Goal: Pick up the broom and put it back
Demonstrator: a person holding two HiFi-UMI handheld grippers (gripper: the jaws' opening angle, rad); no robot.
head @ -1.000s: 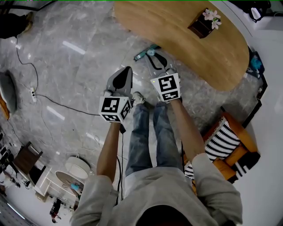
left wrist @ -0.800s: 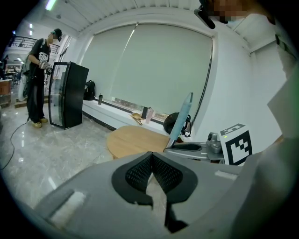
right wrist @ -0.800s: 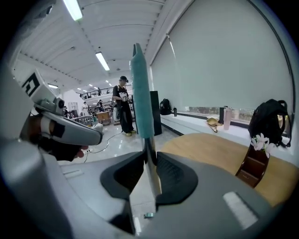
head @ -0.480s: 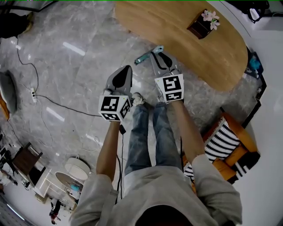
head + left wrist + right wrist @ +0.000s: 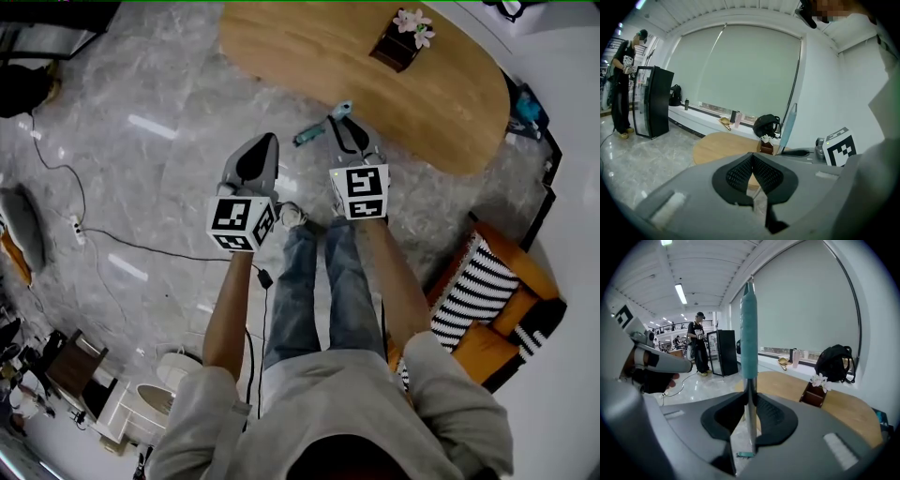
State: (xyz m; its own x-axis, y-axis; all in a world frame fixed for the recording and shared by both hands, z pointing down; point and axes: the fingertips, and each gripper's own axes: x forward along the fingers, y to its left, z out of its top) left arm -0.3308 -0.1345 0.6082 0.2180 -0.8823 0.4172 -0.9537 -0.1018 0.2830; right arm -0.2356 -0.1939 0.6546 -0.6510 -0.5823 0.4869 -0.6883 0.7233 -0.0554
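The broom is a thin silver pole (image 5: 749, 404) with a teal grip (image 5: 749, 333) and stands upright between the jaws in the right gripper view, a small teal piece (image 5: 745, 454) showing at its foot. My right gripper (image 5: 749, 397) is shut on the pole. In the head view the right gripper (image 5: 339, 124) is held out before the person's legs, and the teal grip (image 5: 317, 134) sticks out to its left. My left gripper (image 5: 266, 143) hovers beside it, shut with nothing in it, its pads meeting (image 5: 752, 155). The left gripper view shows the teal grip (image 5: 788, 129) at the right.
A long wooden table (image 5: 309, 47) with a flower box (image 5: 398, 42) lies just ahead. A striped armchair (image 5: 487, 291) stands at the right. A cable (image 5: 122, 239) runs over the marble floor at the left. A person (image 5: 623, 84) stands by a black fridge (image 5: 651, 101).
The right gripper has carried the broom handle a little up and to the right. The left gripper has risen slightly. The head view has shifted, so the table sits further left.
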